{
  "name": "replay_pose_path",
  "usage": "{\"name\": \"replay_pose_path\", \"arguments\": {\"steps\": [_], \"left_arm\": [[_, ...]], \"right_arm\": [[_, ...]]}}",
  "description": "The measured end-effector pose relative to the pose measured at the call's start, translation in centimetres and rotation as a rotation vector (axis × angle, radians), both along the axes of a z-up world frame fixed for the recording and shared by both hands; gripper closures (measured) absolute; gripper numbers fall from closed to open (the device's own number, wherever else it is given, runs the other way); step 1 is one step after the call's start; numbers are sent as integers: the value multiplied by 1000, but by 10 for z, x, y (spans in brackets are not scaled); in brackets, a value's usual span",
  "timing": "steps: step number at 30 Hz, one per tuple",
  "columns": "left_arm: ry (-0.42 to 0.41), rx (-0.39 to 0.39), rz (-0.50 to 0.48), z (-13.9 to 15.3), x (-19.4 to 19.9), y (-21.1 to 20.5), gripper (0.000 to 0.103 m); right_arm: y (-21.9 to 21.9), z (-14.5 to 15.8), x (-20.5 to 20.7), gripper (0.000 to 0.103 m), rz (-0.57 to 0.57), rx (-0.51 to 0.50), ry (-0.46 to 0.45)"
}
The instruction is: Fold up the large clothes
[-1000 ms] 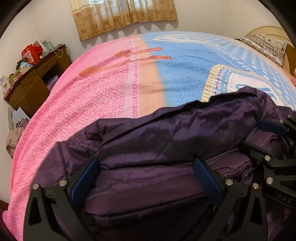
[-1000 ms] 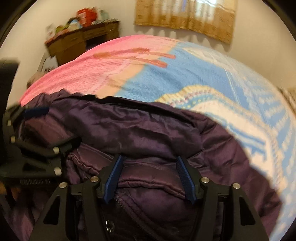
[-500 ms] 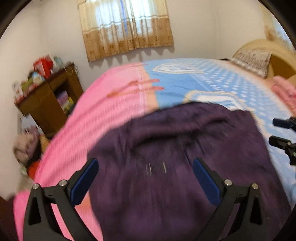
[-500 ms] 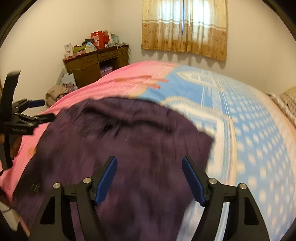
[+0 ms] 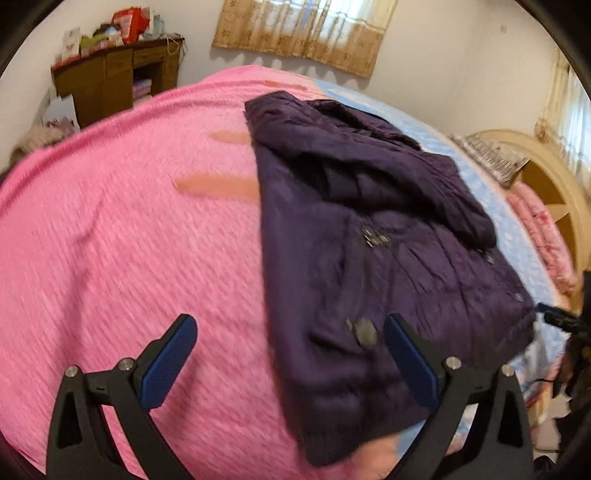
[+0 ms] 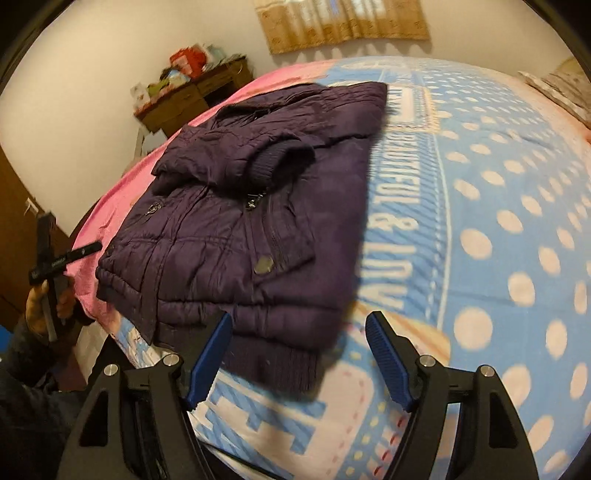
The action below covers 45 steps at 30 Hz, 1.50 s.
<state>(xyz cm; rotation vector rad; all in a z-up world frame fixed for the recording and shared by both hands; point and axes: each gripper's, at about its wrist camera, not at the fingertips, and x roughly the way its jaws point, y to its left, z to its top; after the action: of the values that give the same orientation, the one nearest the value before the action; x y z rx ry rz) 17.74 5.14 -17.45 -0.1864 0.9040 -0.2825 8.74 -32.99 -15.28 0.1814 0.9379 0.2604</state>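
A dark purple padded jacket (image 5: 373, 236) lies folded into a compact bundle on the bed, sleeves tucked over its front, snaps and zip showing. In the right wrist view the jacket (image 6: 255, 218) lies ahead and left of centre. My left gripper (image 5: 291, 343) hangs open above the bed at the jacket's left edge, holding nothing. My right gripper (image 6: 299, 343) is open above the jacket's ribbed hem, with nothing pressed between its blue pads. The left gripper (image 6: 55, 258) also shows at the far left of the right wrist view, in a hand.
The bed cover is pink (image 5: 110, 240) on one side and blue with pale dots (image 6: 498, 221) on the other. A brown cluttered desk (image 5: 110, 74) stands by the wall. Curtains (image 5: 303, 33) hang behind. Pillows and a wooden headboard (image 5: 546, 177) are at the right.
Both grippers have let go of the jacket and pulled back and apart. A second ago their jaws were around its fabric; now the folded jacket lies free on the bed.
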Motion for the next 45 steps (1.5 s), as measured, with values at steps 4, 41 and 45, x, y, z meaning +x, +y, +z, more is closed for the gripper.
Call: {"name": "replay_pose_path", "arguments": {"steps": [4,41,45], "left_arm": [[-4,-42,-2,-9,-2,-9,8],[-89,-410,-169,99,-92,17,81],[-90,-437,-174,121,-58,18,81]], "right_arm": [[-13,-17,4,28,-100,124,-28],[-28,69,-89,82,-97,686,-275],[-33,109,-42,82,-103,722,-322]]}}
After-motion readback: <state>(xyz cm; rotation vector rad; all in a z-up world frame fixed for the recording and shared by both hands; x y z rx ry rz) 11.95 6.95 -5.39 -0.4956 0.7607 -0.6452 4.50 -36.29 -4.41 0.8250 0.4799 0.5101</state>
